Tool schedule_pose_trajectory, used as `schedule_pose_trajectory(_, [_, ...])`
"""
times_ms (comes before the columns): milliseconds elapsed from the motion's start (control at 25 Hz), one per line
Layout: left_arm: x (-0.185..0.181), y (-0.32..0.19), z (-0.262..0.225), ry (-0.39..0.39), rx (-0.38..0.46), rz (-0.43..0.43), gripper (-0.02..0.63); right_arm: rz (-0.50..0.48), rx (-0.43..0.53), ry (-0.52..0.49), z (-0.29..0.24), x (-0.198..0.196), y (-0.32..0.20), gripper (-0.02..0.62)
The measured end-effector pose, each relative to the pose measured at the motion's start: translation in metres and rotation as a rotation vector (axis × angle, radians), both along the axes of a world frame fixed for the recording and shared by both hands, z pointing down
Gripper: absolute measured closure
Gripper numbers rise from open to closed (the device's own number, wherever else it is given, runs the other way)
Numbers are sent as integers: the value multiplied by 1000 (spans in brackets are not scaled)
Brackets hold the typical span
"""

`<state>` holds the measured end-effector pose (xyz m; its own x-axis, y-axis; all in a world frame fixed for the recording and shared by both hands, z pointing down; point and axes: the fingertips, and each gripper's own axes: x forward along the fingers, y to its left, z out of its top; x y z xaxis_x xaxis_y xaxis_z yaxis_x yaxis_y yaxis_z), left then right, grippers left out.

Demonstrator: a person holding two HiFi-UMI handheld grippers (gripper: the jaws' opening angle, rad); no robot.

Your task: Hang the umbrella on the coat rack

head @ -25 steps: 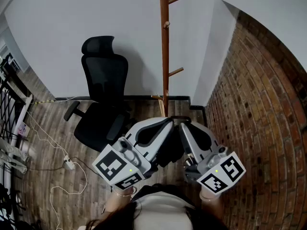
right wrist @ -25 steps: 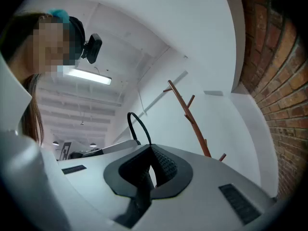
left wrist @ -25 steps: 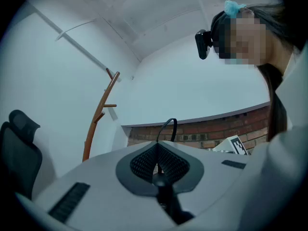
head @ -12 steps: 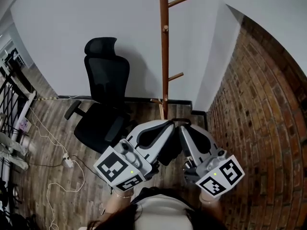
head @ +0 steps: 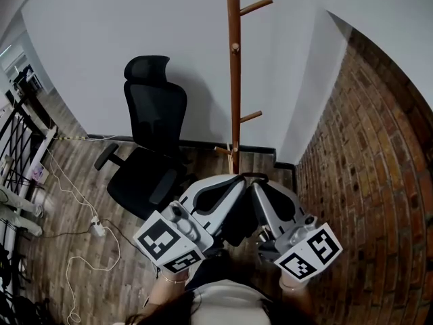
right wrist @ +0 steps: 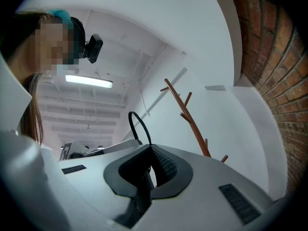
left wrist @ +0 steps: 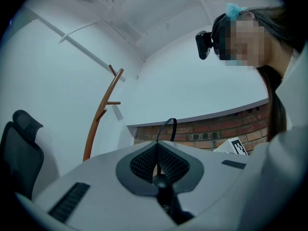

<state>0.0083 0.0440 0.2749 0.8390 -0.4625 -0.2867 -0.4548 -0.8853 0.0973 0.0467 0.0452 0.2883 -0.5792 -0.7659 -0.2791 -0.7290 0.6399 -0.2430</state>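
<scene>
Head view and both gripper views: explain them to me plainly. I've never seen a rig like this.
No robot here: a person holds a hand-held left gripper and right gripper, each carrying a cube with square markers. The head view comes from a camera on the person's head, looking down past both tools to the wooden floor; the other two views ride on the grippers and look along their fingers. Both pairs of fingers are closed on a dark umbrella; its black strap loop sticks up above them. Ahead stands the wooden coat rack, its visible pegs bare, beside a black office chair and a brick wall.
</scene>
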Motion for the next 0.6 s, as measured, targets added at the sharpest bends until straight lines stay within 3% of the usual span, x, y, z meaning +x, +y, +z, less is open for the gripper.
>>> schedule_pose_trajectory(600, [0, -63, -5, 22, 19, 10, 595, 17, 13, -4, -6, 0, -64, 560])
